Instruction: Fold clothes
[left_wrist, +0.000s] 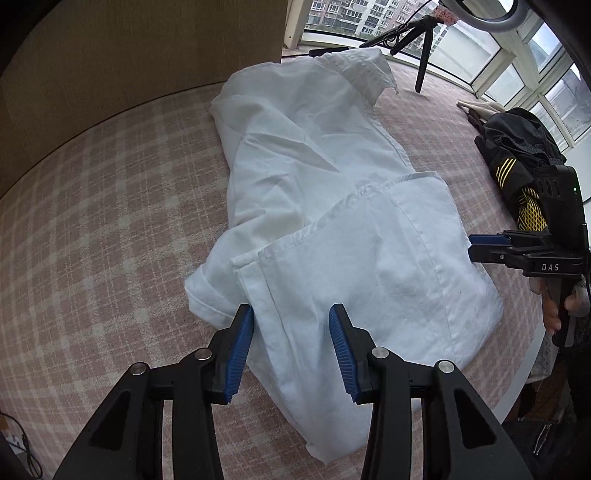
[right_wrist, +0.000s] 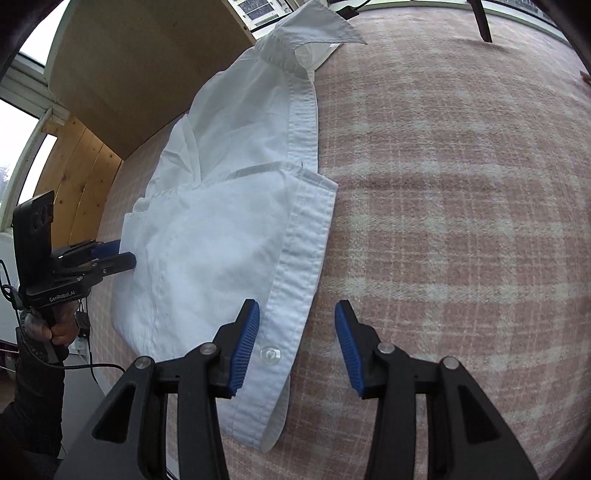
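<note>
A white button shirt (left_wrist: 314, 177) lies lengthwise on the pink plaid cover (left_wrist: 92, 221), collar (left_wrist: 365, 70) at the far end. Its lower part is folded back over the body. My left gripper (left_wrist: 291, 328) is open low over the shirt's near edge, with fabric lying between its blue pads. In the right wrist view the shirt (right_wrist: 229, 206) runs up the left side. My right gripper (right_wrist: 297, 321) is open over the button placket, a clear button (right_wrist: 269, 355) just inside its left finger. Each view shows the other gripper (left_wrist: 487, 247) (right_wrist: 118, 254) at the shirt's side edge.
A black garment with yellow stripes (left_wrist: 517, 162) and a pale cloth (left_wrist: 480, 109) lie at the far right near the surface's edge. A black tripod (left_wrist: 421, 48) stands behind the collar, before the windows. A brown panel (left_wrist: 147, 48) bounds the far left.
</note>
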